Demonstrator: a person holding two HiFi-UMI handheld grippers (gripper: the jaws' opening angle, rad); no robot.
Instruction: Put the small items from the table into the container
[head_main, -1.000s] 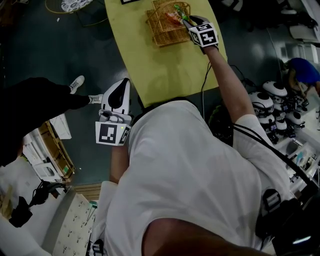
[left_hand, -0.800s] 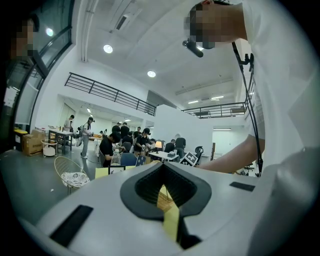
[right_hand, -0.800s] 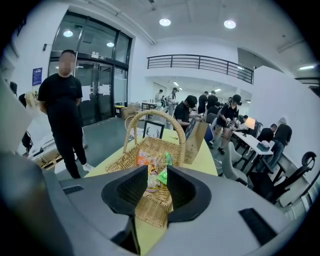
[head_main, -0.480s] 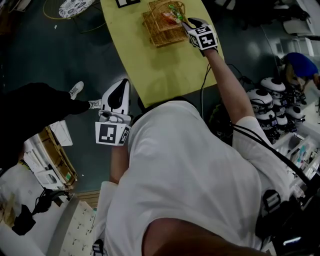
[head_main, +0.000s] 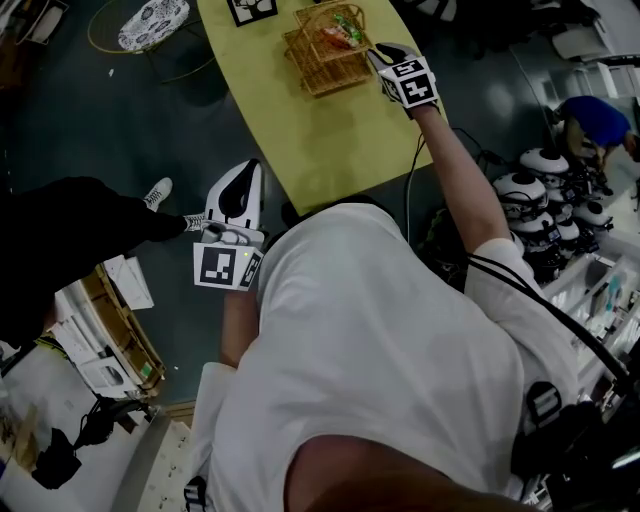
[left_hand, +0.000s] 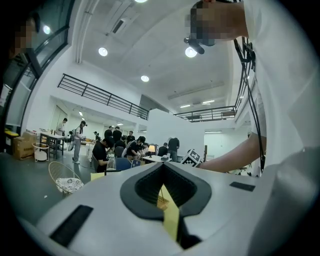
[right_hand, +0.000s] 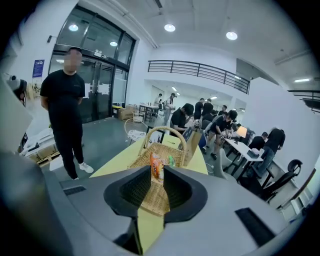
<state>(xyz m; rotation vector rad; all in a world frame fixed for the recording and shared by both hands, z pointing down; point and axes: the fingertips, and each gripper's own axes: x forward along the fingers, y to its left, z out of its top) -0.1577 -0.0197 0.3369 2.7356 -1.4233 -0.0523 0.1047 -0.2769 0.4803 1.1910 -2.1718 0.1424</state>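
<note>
A wicker basket (head_main: 322, 47) with a hoop handle stands at the far end of the yellow table (head_main: 320, 140). An orange packet (head_main: 333, 38) and a green packet (head_main: 347, 25) lie inside it. My right gripper (head_main: 378, 52) hovers just off the basket's right rim. Its jaws are closing, with nothing between them. In the right gripper view the basket (right_hand: 161, 150) and the orange packet (right_hand: 156, 170) show through the gap of the right gripper (right_hand: 157, 173). My left gripper (head_main: 243, 168) hangs off the table's left edge over the floor, jaws together and empty. In its own view the left gripper (left_hand: 163, 172) has its tips meeting.
A person in black (right_hand: 65, 115) stands on the floor left of the table, one white sneaker (head_main: 155, 165) showing. A square marker card (head_main: 250, 10) lies on the table beyond the basket. Seated people fill desks (right_hand: 215, 125) behind. Cluttered shelves (head_main: 555, 200) line the right.
My right gripper has drawn back and up from over the basket to beside its right rim, and the green packet that was at its tips now lies in the basket. The left gripper barely shifted.
</note>
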